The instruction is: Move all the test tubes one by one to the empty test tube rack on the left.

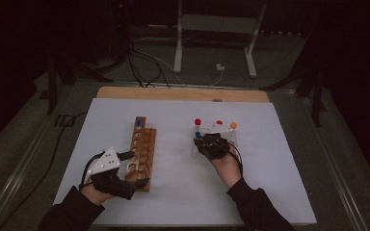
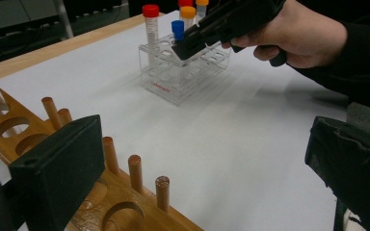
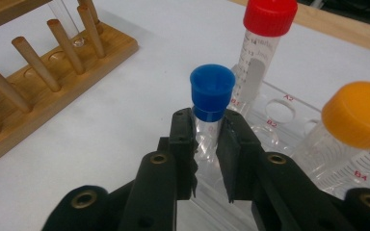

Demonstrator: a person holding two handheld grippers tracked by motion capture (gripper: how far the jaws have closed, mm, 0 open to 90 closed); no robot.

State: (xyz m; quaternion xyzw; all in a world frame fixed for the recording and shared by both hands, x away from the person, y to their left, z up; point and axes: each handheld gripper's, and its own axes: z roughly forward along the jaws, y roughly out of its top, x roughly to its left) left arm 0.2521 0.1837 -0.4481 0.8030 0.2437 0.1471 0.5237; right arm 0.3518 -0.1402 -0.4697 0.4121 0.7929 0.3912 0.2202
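Blue-capped tube (image 3: 212, 96) between tool (image 3: 207, 144) pads (clamped).

My right gripper (image 3: 206, 139) is black, with brass-coloured screw eyes. The tube (image 3: 211, 96) between its jaws is clear with a blue cap. Right of it: a red-capped tube (image 3: 265, 43) with grey printed graduations and an orange-capped tube (image 3: 359, 125). Their clear rack (image 2: 183, 77) carries red lettering. The wooden rack (image 1: 142, 149) at left is honey-brown; the table sheet (image 1: 250, 187) is pale grey-white. My sleeves are black.
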